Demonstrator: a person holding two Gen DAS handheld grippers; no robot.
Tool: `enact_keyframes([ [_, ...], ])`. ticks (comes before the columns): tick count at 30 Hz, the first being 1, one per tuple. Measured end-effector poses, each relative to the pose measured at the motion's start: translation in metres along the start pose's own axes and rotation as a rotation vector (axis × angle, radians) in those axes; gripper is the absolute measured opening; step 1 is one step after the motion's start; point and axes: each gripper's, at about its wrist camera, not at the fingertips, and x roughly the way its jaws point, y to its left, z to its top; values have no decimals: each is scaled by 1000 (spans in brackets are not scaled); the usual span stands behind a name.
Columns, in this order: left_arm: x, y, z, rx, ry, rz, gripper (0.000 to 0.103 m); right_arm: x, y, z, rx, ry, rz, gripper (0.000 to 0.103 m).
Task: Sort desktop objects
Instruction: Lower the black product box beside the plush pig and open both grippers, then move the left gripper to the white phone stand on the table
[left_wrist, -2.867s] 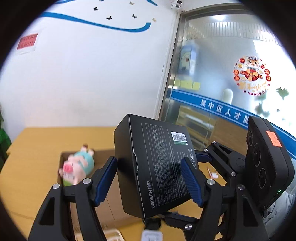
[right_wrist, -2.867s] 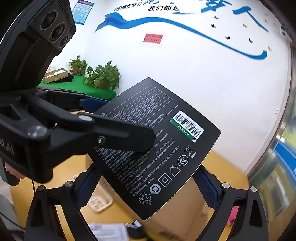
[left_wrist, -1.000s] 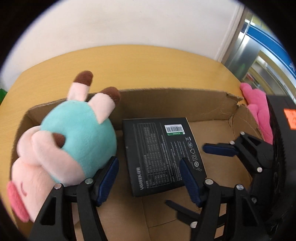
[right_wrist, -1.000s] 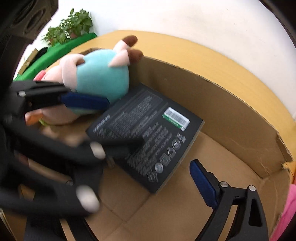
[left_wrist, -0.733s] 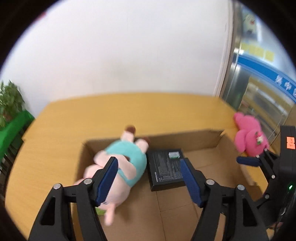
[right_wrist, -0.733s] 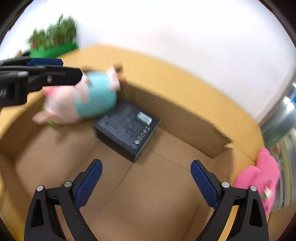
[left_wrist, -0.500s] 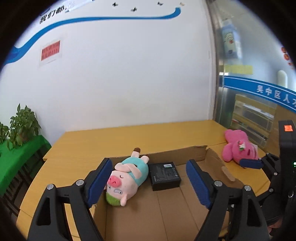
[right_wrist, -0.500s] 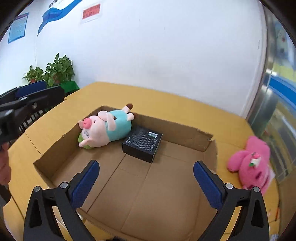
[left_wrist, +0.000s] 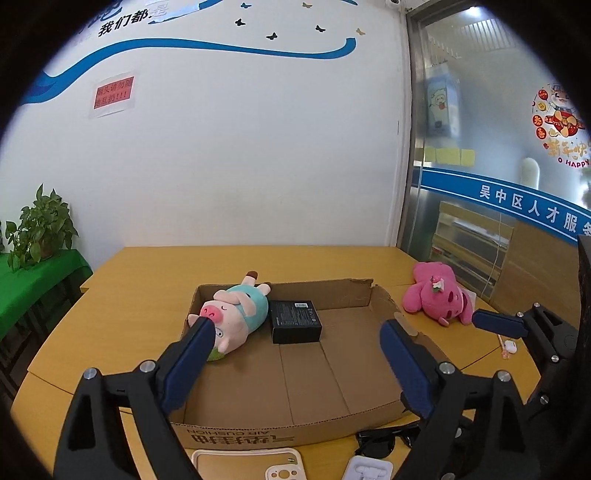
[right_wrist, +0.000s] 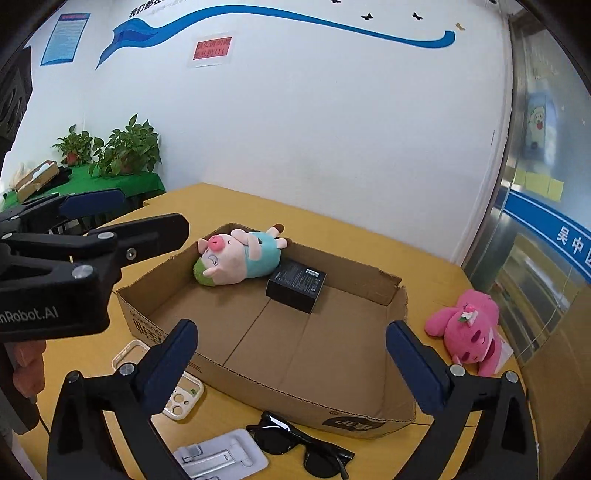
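Holding two items, the cardboard box (right_wrist: 236, 373) contains one pig plush (right_wrist: 236, 264) and one black box (right_wrist: 296, 284).

Corrugated brown cardboard box (right_wrist: 397, 373) with matt, creased walls and a torn rim, on a smooth wood-laminate surface (right_wrist: 369, 236) of low sheen. Inside it, a soft plush-cloth pig (right_wrist: 236, 262) and a small black carton (right_wrist: 295, 284) of matt printed card; outside, a pink fleecy plush toy (right_wrist: 469, 328), glossy black plastic sunglasses (right_wrist: 295, 443) and a smooth cream plastic phone case (right_wrist: 181, 395)
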Motion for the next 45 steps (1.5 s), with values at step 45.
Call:
enact_keyframes([
  [45, 31, -32, -164, 33, 416, -214, 91, 41, -71, -167, 199, 293, 327, 101],
])
